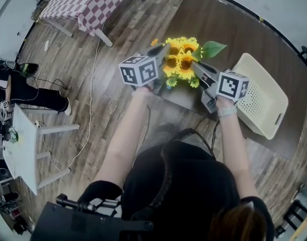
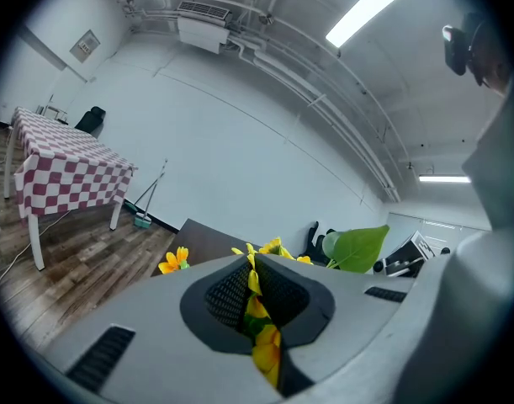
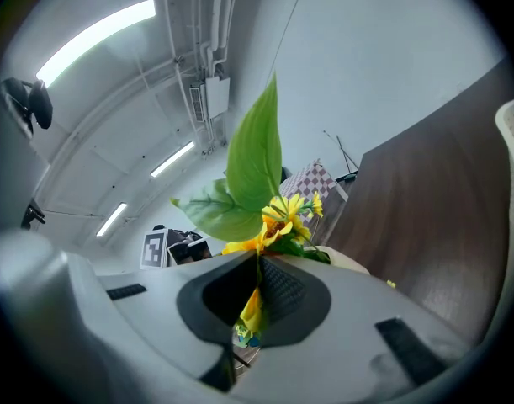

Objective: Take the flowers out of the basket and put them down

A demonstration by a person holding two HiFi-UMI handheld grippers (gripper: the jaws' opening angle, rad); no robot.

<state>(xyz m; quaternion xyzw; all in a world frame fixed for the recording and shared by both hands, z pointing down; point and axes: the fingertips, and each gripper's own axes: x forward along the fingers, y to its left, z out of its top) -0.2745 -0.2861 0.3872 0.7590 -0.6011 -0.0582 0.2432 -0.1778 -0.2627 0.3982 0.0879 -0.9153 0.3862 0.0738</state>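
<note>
While clamped, yellow sunflowers (image 1: 181, 59), dark centres, green leaf (image 1: 213, 48)

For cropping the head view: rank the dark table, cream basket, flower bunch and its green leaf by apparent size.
Largest to smallest:
1. dark table
2. cream basket
3. flower bunch
4. green leaf
</note>
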